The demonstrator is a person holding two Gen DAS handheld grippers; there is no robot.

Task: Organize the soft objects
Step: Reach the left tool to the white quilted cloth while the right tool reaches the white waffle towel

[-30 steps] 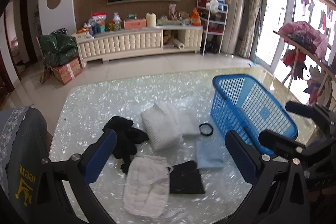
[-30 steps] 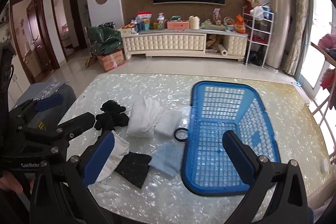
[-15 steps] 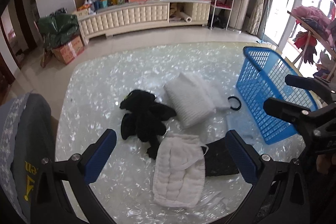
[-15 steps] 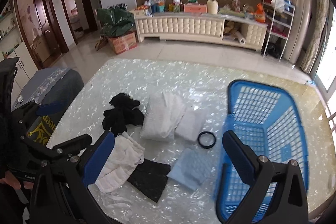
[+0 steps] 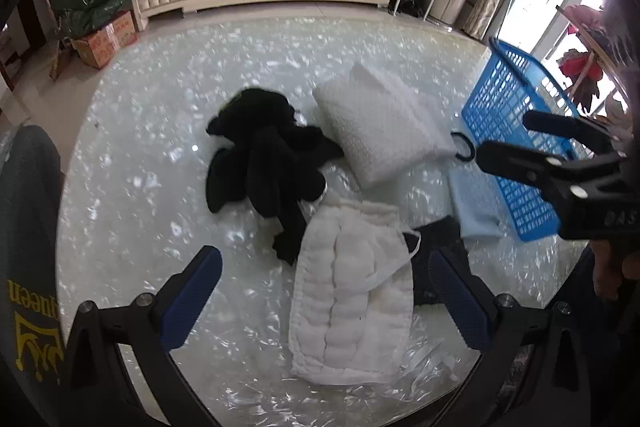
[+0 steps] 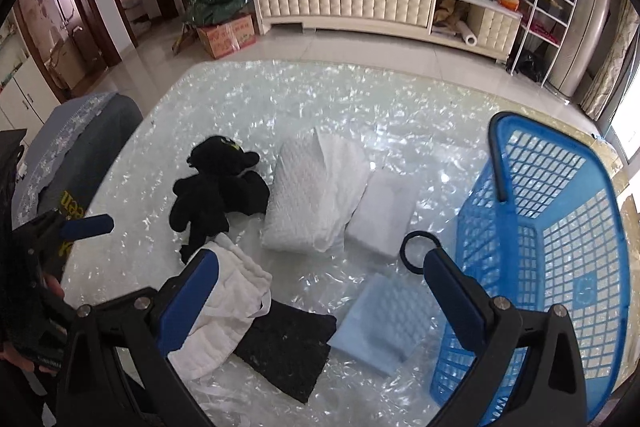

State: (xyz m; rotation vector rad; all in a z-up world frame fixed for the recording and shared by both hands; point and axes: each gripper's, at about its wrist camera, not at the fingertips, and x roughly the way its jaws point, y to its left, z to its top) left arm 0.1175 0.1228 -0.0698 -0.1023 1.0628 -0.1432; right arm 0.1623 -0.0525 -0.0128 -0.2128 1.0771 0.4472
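Left gripper [image 5: 324, 291]: its 2 blue-padded fingers [image 5: 192, 291] are standing wide apart and holding nothing, straddling the quilted white cloth [image 5: 352, 303] that is lying nearest on the counter [image 5: 132, 163], probably so it can be taken first. Right gripper [image 6: 316, 291]: its fingers [image 6: 452, 303] are likewise spread and empty, hovering between the black cloth [image 6: 288, 347], the light blue cloth [image 6: 380, 323] and the black ring [image 6: 416, 251]. Beyond these, the black plush toy [image 5: 260, 155], the folded white towel [image 5: 376, 123] and a smaller white fold [image 6: 384, 215] are waiting in a loose cluster. The blue basket [image 6: 560, 251] is sitting empty at the right, within reach of the right gripper, evidently as the receptacle.
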